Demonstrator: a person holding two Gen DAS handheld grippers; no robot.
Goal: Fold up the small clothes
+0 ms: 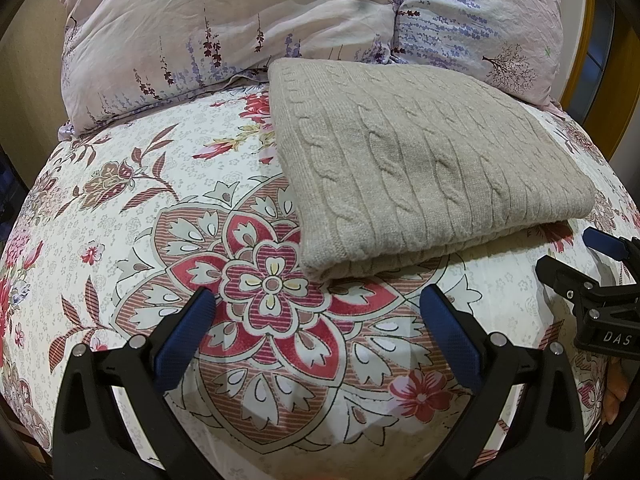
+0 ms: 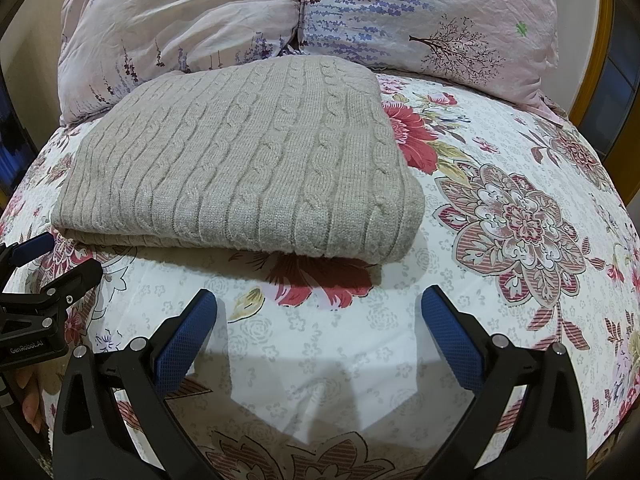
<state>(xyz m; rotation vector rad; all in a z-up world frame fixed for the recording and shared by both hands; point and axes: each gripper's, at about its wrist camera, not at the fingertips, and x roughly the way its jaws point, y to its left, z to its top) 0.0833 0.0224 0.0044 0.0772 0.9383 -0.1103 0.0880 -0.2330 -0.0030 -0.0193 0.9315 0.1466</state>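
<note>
A folded grey-beige cable-knit sweater (image 1: 420,160) lies on a bed covered by a floral sheet (image 1: 120,220), its far edge close against two pale pillows (image 1: 224,28) printed with lavender sprigs. Both grippers hover just in front of its near folded edge, not touching it.

The left gripper (image 1: 318,300) has its jaws wide apart and empty, aimed at the sweater's near left corner. The right gripper (image 2: 319,300) is likewise spread and empty, facing the near edge toward its right end. Each gripper shows at the edge of the other's view, so the two sit side by side.

Risks, as a judgement: the sweater looks already folded into a neat rectangle, so any careless grab at the near edge could catch only the top layer and peel the fold open. The knit seems thick and soft; a shallow pinch might slip off, while a deep one could also snag the sheet beneath and drag it along. Lifting one corner alone would likely let the stack sag and skew. The bed is soft, so pressing down may sink the jaws and wrinkle the sheet.

The sweater has raised rope-like cables running its length, with plain ribs between. Its top is smooth and flat, its near edge rounded where layers double over, and at least two layers show there.
</note>
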